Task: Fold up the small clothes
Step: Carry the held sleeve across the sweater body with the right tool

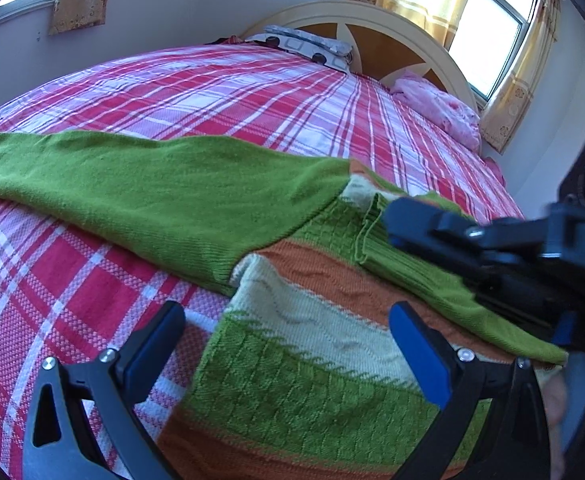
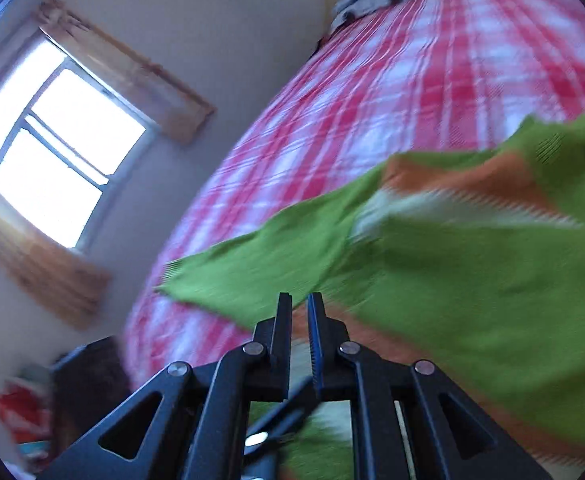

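Though flat, sweater point(image 1: 300, 312) sleeve point(image 1: 132, 184) leftward.

Left gripper point(image 1: 288, 344): black angular linkage arms with triangular cut-outs, silver round-head screws at the pivots, blue pads point(image 1: 420, 356) on the inner finger faces. Right gripper point(image 2: 299, 320): identical black arms, silver pivot screws, one ribbed blue pad point(image 2: 315, 344).
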{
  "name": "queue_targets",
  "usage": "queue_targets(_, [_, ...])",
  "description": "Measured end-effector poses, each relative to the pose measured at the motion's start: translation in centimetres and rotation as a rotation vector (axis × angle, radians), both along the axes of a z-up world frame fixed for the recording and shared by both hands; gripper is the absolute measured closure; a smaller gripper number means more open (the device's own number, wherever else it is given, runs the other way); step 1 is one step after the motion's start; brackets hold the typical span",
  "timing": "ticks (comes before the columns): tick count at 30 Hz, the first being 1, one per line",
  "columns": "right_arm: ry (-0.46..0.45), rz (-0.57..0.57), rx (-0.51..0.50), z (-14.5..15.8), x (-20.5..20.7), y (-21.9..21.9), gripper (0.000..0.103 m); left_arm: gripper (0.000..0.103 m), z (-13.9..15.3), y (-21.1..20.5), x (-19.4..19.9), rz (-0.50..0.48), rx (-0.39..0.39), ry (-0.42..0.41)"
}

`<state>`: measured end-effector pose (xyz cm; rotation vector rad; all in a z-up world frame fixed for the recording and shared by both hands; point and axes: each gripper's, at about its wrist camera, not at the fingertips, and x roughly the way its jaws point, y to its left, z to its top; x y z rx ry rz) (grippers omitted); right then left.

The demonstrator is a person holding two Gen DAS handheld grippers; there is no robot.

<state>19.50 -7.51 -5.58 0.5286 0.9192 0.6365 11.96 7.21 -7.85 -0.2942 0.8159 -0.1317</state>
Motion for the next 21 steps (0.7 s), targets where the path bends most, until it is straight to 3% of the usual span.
queue_targets(3, [-0.058,-0.056,-0.001,1.3,-1.0,-0.6,0.093,0.0,0.0,-0.1,0.1,-0.001,0.002,0.001])
queue_targets(6, [-0.09,-0.255,-0.141,1.4,-1.2,-2.0,0.093,0.0,0.0,-0.1,0.0,-0.002,0.003,-0.001])
queue_targets(12, [-0.041,-0.154,-0.419,-2.4,0.8,3.1,0.093,0.0,0.0,-0.4,0.1,-0.001,0.016,0.005])
queue_targets(18, [-0.03,-0.175,-0.373,-2.1,1.2,2.4,0.093,0.0,-0.1,-0.2,0.2,-0.003,0.008,0.005])
queue_targets(21, [-0.037,-0.212,-0.257,-0.8,-0.5,-0.6,0.093,0.0,-0.1,-0.1,0.2,-0.003,0.008,0.006])
